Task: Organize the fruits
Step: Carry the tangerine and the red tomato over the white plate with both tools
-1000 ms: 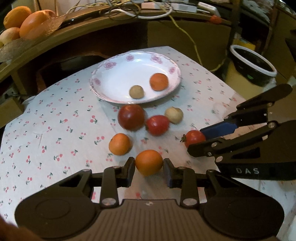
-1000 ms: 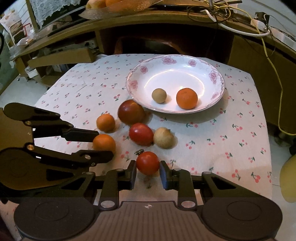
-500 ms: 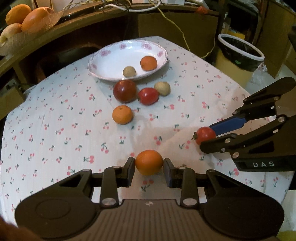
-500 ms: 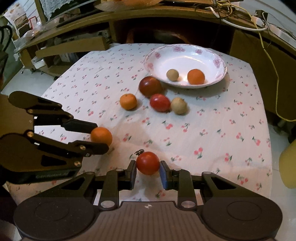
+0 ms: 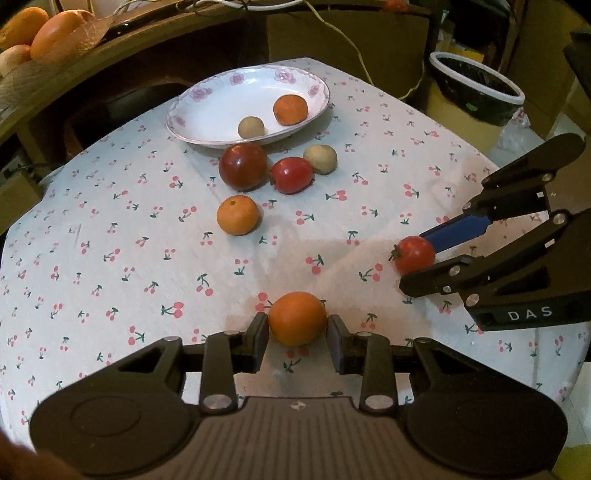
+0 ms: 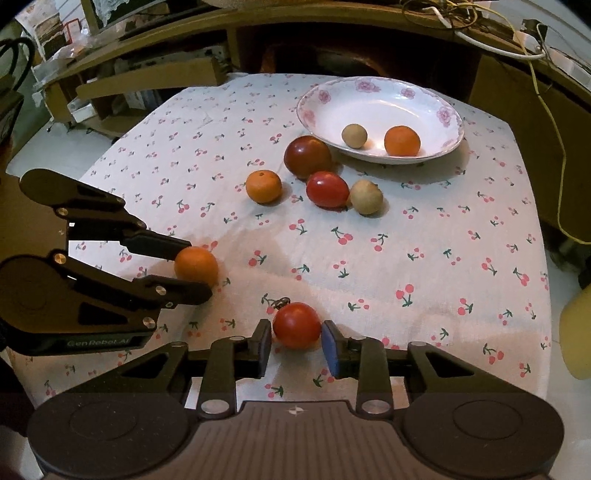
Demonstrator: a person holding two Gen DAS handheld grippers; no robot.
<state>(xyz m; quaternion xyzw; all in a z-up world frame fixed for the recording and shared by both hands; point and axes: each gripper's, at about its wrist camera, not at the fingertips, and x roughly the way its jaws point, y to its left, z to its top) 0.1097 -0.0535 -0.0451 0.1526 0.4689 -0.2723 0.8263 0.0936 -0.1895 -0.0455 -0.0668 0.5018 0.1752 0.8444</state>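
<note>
My left gripper [image 5: 297,330] is shut on an orange [image 5: 297,323], held above the near part of the cherry-print table. My right gripper [image 6: 296,341] is shut on a red tomato [image 6: 296,325]; it also shows in the left wrist view [image 5: 413,254]. A white flowered plate [image 5: 221,103] at the far side holds an orange [image 5: 290,109] and a small tan fruit [image 5: 251,127]. In front of the plate lie a dark red apple [image 5: 242,167], a red tomato [image 5: 291,175], a tan fruit [image 5: 320,158] and an orange [image 5: 237,215].
A wooden shelf [image 5: 110,44] curves behind the table, with a bowl of oranges [image 5: 33,29] at the far left. A black bin with a white rim [image 5: 476,92] stands to the right. Cables [image 6: 517,48] hang off the shelf.
Both grippers lifted their fruit and pulled back from the plate, then came slightly closer again. The fruits on the table and plate have not moved.
</note>
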